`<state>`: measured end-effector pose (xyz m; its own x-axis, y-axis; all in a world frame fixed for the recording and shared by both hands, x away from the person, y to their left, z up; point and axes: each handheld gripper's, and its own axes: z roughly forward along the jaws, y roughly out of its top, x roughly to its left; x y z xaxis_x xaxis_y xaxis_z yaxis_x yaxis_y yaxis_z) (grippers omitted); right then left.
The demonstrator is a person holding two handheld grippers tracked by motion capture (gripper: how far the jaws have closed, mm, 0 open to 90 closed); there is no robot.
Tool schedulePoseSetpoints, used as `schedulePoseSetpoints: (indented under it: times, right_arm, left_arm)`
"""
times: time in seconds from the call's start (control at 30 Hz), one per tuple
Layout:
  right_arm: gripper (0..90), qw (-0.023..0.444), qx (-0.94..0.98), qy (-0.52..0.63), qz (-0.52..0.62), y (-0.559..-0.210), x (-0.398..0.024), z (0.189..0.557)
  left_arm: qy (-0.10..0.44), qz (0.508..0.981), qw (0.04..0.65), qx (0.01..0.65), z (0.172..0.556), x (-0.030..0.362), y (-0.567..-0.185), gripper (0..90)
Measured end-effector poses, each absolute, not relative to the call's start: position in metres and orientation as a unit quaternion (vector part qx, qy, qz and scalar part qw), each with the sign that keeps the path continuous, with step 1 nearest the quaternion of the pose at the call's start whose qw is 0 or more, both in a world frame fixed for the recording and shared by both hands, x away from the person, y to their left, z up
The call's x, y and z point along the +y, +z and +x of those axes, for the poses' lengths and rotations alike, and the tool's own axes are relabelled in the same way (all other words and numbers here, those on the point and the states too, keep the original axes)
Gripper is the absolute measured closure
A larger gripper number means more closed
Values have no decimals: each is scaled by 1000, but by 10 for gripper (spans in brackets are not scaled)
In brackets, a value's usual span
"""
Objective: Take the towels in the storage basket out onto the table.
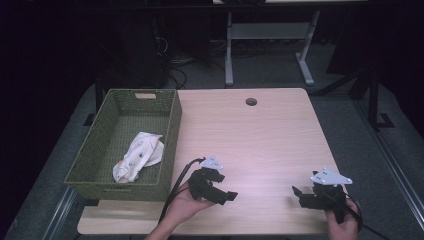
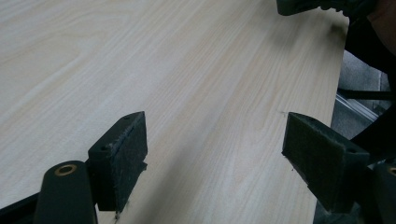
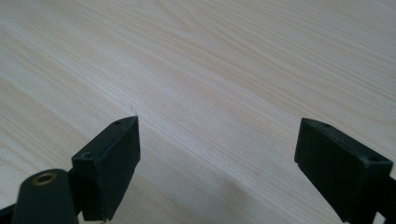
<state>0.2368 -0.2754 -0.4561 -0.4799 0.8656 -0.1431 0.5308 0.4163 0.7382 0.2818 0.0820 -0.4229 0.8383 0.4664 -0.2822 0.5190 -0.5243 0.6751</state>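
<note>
Soft, light cloth (image 1: 137, 156) in basket (image 1: 172, 120), best pinched at a raised fold; left gripper (image 1: 226, 196) and right gripper (image 1: 299, 196) spread, empty.

The room around the table (image 1: 260, 125) is very dark, and light from above makes a pale shiny patch on the wood near the front. The high view is dim and a bit grainy, so the basket (image 1: 95, 165) and cloth (image 1: 137, 155) look soft. Up close the wood is bright, the black jaws throw soft shadows, and they look a little blurry.
</note>
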Motion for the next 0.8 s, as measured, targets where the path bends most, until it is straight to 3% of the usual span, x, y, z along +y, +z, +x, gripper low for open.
schedulePoseSetpoints:
  times: [0.43,0.8]
  right_arm:
    - [139,262,797,318,442,-456,-277,235]
    - [139,263,798,318,439,-456,-279,235]
  left_arm:
    - [-7,871,408,273,292,98,-370,215]
    - [-9,871,408,272,296,104,-356,213]
